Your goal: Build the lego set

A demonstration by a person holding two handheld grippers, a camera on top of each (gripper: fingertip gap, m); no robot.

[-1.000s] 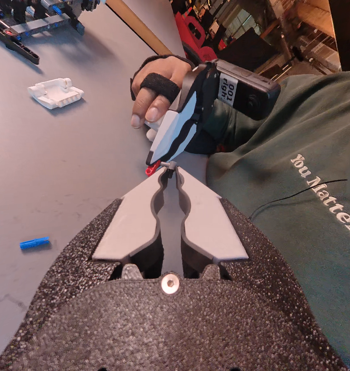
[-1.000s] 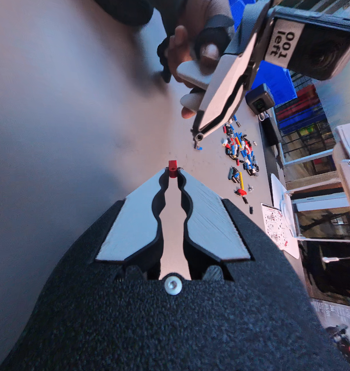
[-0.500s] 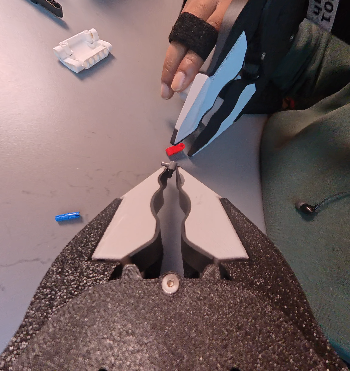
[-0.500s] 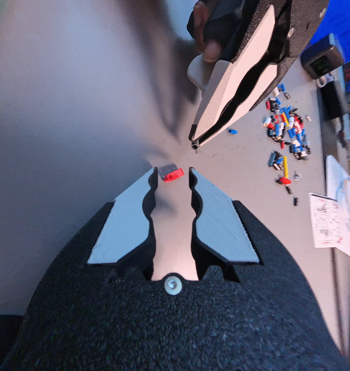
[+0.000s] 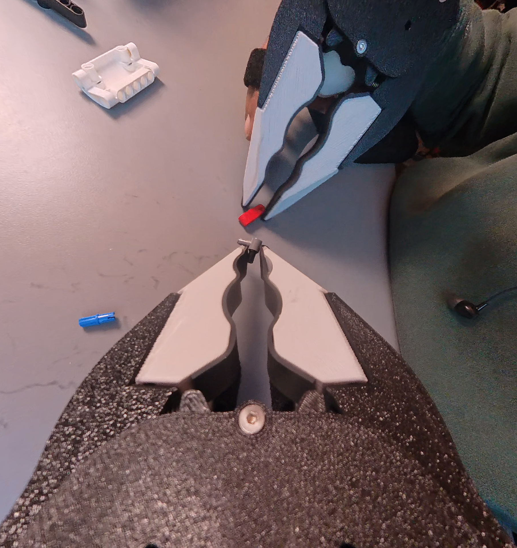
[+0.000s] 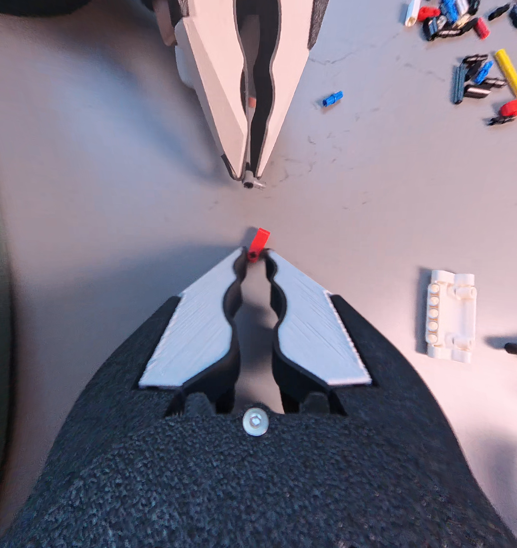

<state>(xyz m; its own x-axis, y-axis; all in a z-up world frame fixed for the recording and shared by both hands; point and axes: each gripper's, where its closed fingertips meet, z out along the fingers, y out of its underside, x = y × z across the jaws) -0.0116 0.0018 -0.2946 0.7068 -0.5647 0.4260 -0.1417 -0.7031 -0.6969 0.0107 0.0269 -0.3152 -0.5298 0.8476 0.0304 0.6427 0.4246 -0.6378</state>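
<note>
The left tool (image 5: 252, 252) holds a small grey connector piece (image 5: 249, 243) pinched at its fingertips, jaws drawn narrow. The right tool (image 6: 254, 254) has its jaws closing around a small red piece (image 6: 258, 243) that lies on the grey surface (image 5: 73, 207). From the right wrist view the tips appear to touch the near end of the piece, but whether they actually grip it cannot be told. The two tools face each other tip to tip, near but apart.

Risks from here:
- The red piece is caught only at one end. A grip this shallow could let it pivot or snap out when lifted.
- The grey connector piece is likewise held at the extreme tips. Pressing it against the red piece off-axis could twist it loose.
- Both parts are small, so any misalignment in the mating would probably end in a dropped part.

Changes from the earlier frames: one second ago the right tool carried the red piece clear of the surface. Half a second ago the piece lay loose on the surface between opened jaws. The jaws have since narrowed on it again. The left tool has kept its hold on the grey connector piece throughout.

Nearby lie a blue pin (image 5: 97, 321), a white panel piece (image 5: 116, 78) and a pile of loose parts (image 6: 485, 50).
</note>
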